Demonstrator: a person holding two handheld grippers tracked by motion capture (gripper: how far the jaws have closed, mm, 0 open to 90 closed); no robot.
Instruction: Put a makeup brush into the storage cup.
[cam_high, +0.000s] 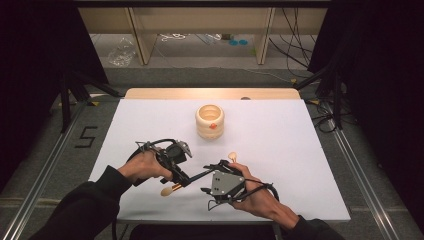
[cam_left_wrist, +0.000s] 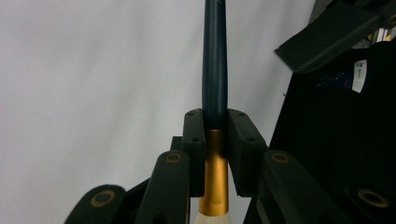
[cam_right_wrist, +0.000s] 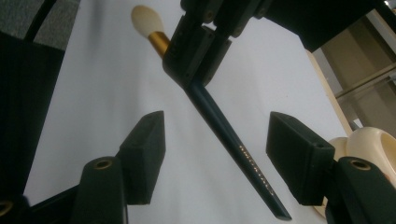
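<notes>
A makeup brush (cam_high: 172, 189) with a cream bristle head, a gold ferrule and a dark blue handle hangs low over the white table. My left gripper (cam_high: 181, 181) is shut on it where the ferrule meets the handle (cam_left_wrist: 215, 56), and the jaws press both sides. In the right gripper view the handle (cam_right_wrist: 233, 144) runs down between my right gripper's (cam_right_wrist: 215, 140) two jaws, which stand wide apart without touching it. The left gripper (cam_right_wrist: 196, 46) and the bristle head (cam_right_wrist: 144, 21) show above them. In the high view my right gripper (cam_high: 215, 169) sits at the handle's far end.
A cream ribbed round holder (cam_high: 210, 121) stands mid-table beyond both hands, its edge (cam_right_wrist: 369, 144) at the right in the right gripper view. A small cream-tipped thing (cam_high: 232, 156) lies by the right hand. The white table top (cam_high: 300, 150) has free room at both sides.
</notes>
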